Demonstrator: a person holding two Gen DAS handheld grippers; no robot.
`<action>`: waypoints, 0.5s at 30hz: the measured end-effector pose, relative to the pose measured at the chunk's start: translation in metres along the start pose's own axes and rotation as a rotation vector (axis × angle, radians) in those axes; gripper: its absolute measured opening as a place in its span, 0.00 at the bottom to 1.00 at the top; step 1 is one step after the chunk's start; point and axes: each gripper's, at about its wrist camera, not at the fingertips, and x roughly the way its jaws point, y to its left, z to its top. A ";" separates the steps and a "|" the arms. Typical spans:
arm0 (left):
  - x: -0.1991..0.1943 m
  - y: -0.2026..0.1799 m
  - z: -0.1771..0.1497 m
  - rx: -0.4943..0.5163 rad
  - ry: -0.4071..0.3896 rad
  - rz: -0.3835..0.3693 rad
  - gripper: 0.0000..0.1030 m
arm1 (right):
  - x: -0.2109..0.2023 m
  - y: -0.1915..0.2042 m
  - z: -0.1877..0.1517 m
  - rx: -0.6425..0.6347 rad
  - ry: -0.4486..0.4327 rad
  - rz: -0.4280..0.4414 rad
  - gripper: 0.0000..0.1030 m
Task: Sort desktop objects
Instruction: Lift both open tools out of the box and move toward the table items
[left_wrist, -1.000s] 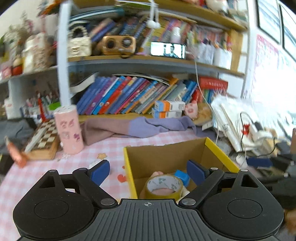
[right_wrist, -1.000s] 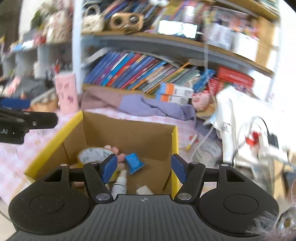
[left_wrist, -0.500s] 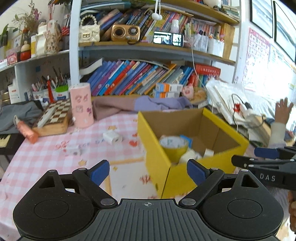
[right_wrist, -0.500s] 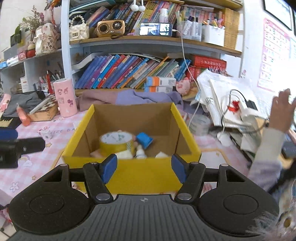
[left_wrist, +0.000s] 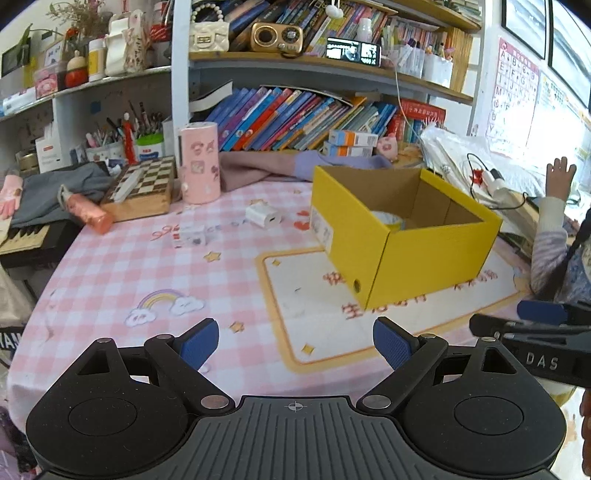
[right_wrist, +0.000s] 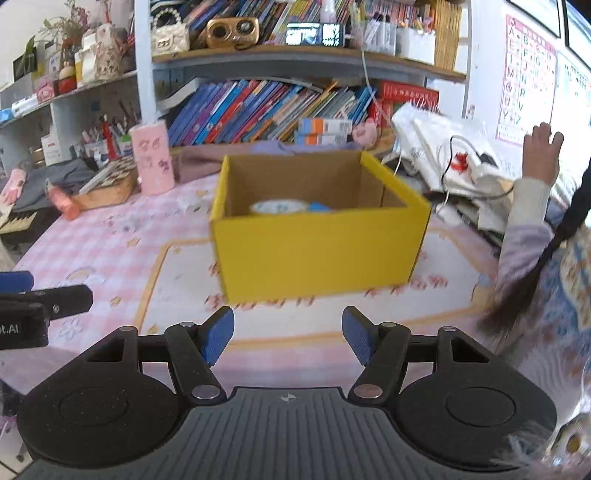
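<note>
Both grippers' spread fingers (right_wrist: 218, 335) sit well short of the yellow box (right_wrist: 317, 243).

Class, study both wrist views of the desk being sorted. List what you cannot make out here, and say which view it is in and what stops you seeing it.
- Contents of the yellow box: left wrist view, near wall hides all but the tape roll.
- Same contents, right wrist view: front wall and motion blur; only the roll and something blue show.
- Small white items on the pink tablecloth: too small to identify.
- Right gripper in the left wrist view: cut off by the frame edge.

Bookshelf (left_wrist: 295, 110), child (right_wrist: 535, 229), wall chart (right_wrist: 528, 74)
</note>
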 end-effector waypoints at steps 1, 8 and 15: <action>-0.001 0.003 -0.002 0.000 0.007 0.001 0.90 | -0.001 0.005 -0.004 0.003 0.011 0.006 0.61; -0.011 0.027 -0.013 -0.012 0.035 0.019 0.90 | -0.003 0.038 -0.021 -0.005 0.062 0.047 0.61; -0.019 0.050 -0.021 -0.041 0.043 0.054 0.90 | -0.001 0.066 -0.025 -0.046 0.090 0.098 0.61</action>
